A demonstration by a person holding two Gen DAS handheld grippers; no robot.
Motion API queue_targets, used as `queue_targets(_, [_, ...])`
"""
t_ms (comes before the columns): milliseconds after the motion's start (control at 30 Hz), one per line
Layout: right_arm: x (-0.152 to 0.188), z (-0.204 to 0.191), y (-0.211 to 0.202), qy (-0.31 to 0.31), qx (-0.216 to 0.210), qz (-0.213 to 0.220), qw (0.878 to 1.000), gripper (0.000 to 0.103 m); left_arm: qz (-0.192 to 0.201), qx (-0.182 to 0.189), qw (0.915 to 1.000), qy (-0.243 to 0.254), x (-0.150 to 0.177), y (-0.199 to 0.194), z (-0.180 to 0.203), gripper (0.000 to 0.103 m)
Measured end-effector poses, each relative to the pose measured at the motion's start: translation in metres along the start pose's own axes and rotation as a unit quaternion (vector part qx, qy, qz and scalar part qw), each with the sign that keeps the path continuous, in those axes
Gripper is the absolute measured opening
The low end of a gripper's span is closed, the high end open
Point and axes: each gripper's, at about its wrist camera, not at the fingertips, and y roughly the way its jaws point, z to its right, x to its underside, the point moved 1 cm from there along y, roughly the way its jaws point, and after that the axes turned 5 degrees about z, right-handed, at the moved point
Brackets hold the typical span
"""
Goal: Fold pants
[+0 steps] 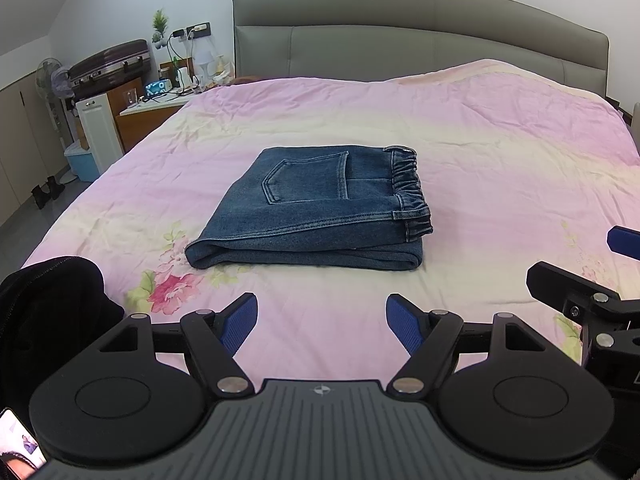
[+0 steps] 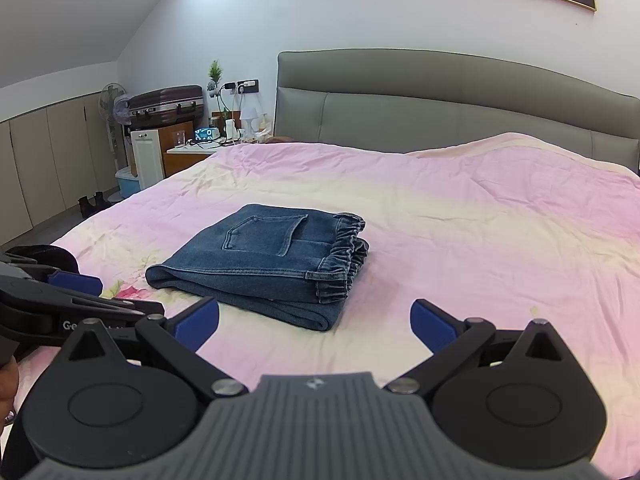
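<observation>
Blue denim pants (image 1: 316, 208) lie folded into a compact stack on the pink bedspread (image 1: 480, 152), back pocket on top and elastic waistband at the right. My left gripper (image 1: 322, 326) hovers open just in front of the stack, nothing between its blue pads. In the right wrist view the same folded pants (image 2: 264, 260) rest a little left of centre, and my right gripper (image 2: 314, 322) stands open in front of them, empty. The right gripper shows at the right edge of the left wrist view; the left gripper (image 2: 76, 284) shows at the left edge of the right wrist view.
A grey padded headboard (image 1: 420, 36) closes the far side of the bed. Left of the bed stand a nightstand (image 1: 160, 104) with cables and bottles, a suitcase (image 1: 110, 62), a fan and a blue bin. A dark garment (image 1: 52, 300) lies at the near left corner.
</observation>
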Motion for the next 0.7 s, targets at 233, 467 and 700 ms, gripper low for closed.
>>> queue_targets(233, [-0.0001,0.0006,0.0005,0.001,0.000,0.001,1.000,0.098,0.001,-0.002,1.0000,0.004,0.0010,-0.0013,-0.0002,0.086])
queue_targets(467, [0.0006,0.0008,0.0000,0.001,0.000,0.002,1.000,0.098,0.004,0.001,1.0000,0.007,0.0004,-0.0029,0.0003,0.086])
queue_targets(700, [0.0004,0.0009,-0.0004,0.001,-0.001,0.002,1.000,0.098,0.008,0.002,0.9999,0.011,-0.0027,-0.0033,0.0013,0.086])
